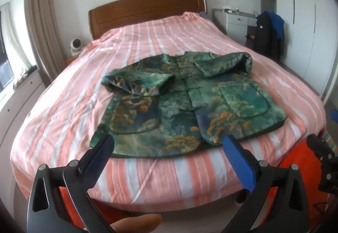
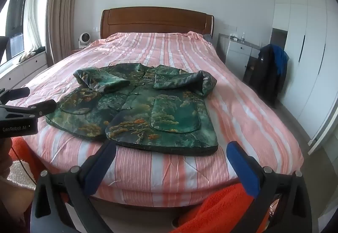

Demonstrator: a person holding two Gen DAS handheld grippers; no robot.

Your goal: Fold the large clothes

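Note:
A green patterned jacket (image 1: 181,104) with gold and blue print lies flat, front up, on the pink striped bed (image 1: 160,173). Both its sleeves are folded in across the chest. It also shows in the right wrist view (image 2: 139,110) on the bed (image 2: 160,171). My left gripper (image 1: 166,144) is open and empty, held just before the jacket's near hem. My right gripper (image 2: 171,148) is open and empty, near the hem's right corner. The left gripper's body (image 2: 19,114) shows at the left edge of the right wrist view.
A wooden headboard (image 2: 157,21) stands at the far end. A white dresser (image 2: 238,53) and a chair draped with dark clothes (image 2: 270,72) stand to the right, beside white wardrobes (image 2: 312,53). An orange fabric (image 2: 221,209) lies at the bed's foot. A small fan (image 2: 84,39) sits at the left.

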